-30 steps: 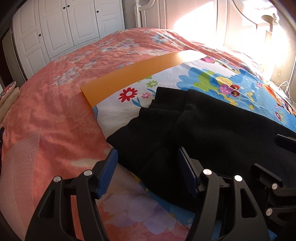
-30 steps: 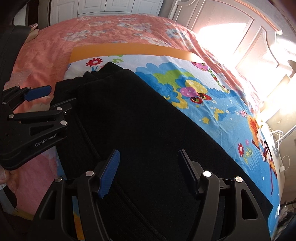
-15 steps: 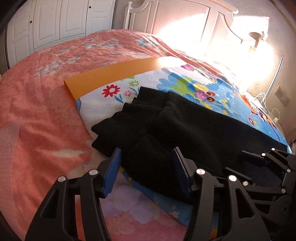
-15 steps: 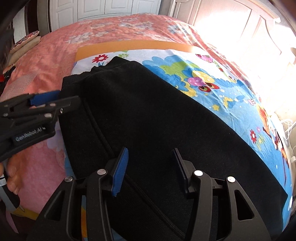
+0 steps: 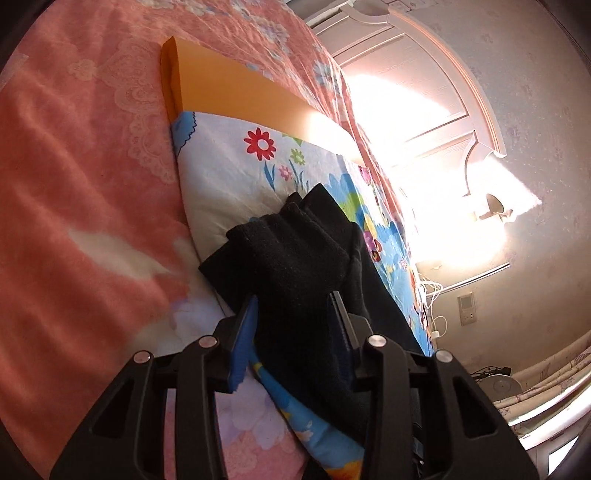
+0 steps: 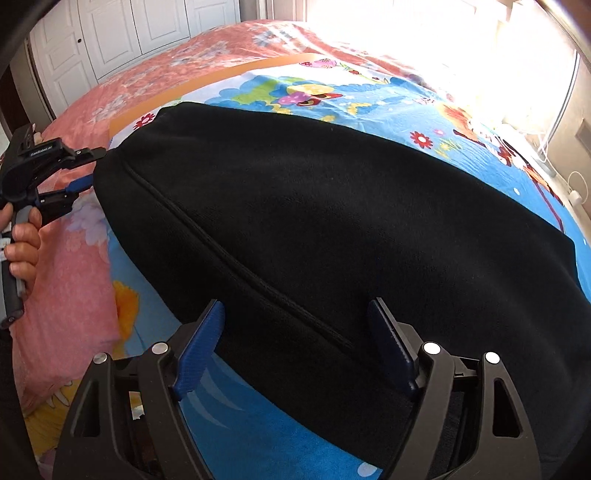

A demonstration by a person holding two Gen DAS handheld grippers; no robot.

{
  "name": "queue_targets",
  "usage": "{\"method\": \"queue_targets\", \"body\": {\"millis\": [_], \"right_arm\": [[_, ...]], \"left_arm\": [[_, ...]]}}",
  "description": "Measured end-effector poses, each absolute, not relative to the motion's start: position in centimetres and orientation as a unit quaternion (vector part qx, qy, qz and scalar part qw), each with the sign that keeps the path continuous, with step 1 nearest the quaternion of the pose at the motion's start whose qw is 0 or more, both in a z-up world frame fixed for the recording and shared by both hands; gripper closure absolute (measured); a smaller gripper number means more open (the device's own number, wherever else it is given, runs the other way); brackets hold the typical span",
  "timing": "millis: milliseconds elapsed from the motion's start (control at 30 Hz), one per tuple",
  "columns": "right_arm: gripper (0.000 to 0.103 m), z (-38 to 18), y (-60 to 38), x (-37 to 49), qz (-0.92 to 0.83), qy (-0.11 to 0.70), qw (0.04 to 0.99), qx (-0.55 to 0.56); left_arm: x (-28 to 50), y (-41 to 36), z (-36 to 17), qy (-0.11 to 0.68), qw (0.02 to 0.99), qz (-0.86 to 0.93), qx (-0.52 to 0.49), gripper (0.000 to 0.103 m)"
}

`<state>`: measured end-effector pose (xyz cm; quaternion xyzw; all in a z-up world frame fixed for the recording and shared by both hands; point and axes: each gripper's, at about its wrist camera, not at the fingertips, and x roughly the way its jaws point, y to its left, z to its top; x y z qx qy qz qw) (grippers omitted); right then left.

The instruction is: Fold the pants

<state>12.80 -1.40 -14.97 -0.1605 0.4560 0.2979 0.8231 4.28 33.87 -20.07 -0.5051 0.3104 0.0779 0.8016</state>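
Observation:
Black pants [image 6: 332, 229] lie folded lengthwise on a floral sheet [image 6: 369, 110] on the bed. My left gripper [image 5: 293, 317] has its blue pads on either side of a bunched end of the pants [image 5: 291, 251], closed on the thick fabric. It also shows in the right wrist view [image 6: 88, 170] at the left end of the pants. My right gripper [image 6: 295, 343] is open, its fingers astride the near edge of the pants by a stitched seam.
A pink floral bedspread [image 5: 74, 184] covers the bed. An orange band [image 5: 229, 92] edges the sheet. A white headboard [image 5: 424, 92] and sunlit wall stand behind. White wardrobe doors [image 6: 110, 33] are at the back. Cables and a socket [image 5: 465, 314] are by the wall.
My left gripper moved forward onto the pants' end and closed on it, tilting sideways. My right gripper moved along the near edge and opened wider.

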Motion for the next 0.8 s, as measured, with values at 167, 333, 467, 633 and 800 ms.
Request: {"method": "queue_targets", "body": {"millis": [167,333,467,633,800], "right_arm": [[0.025,-15.0,-1.5,12.8,0.304,0.456,0.821,-0.162],[0.02,-14.8,-1.2,12.9,0.302,0.461,0.819,-0.162],[0.014,-11.9,-2.5,12.9,0.305,0.428,0.841,-0.13],[0.011,-10.6,-2.9,13.5,0.24,0.38,0.881,-0.147],[0.011,-11.9,-3.9,14.8,0.232,0.407,0.873,-0.137]], "left_arm": [[3.8,33.8,-17.1,0.304,0.813,0.104,-0.485,0.098],[3.2,34.0,-20.4,0.339,0.79,0.138,-0.492,0.064],[0.6,33.1,-17.8,0.288,0.827,0.176,-0.45,0.053],[1.9,25.0,-13.3,0.292,0.911,0.14,-0.256,0.042],[6.1,17.3,-12.9,0.334,0.923,0.039,-0.187,0.057]]}}
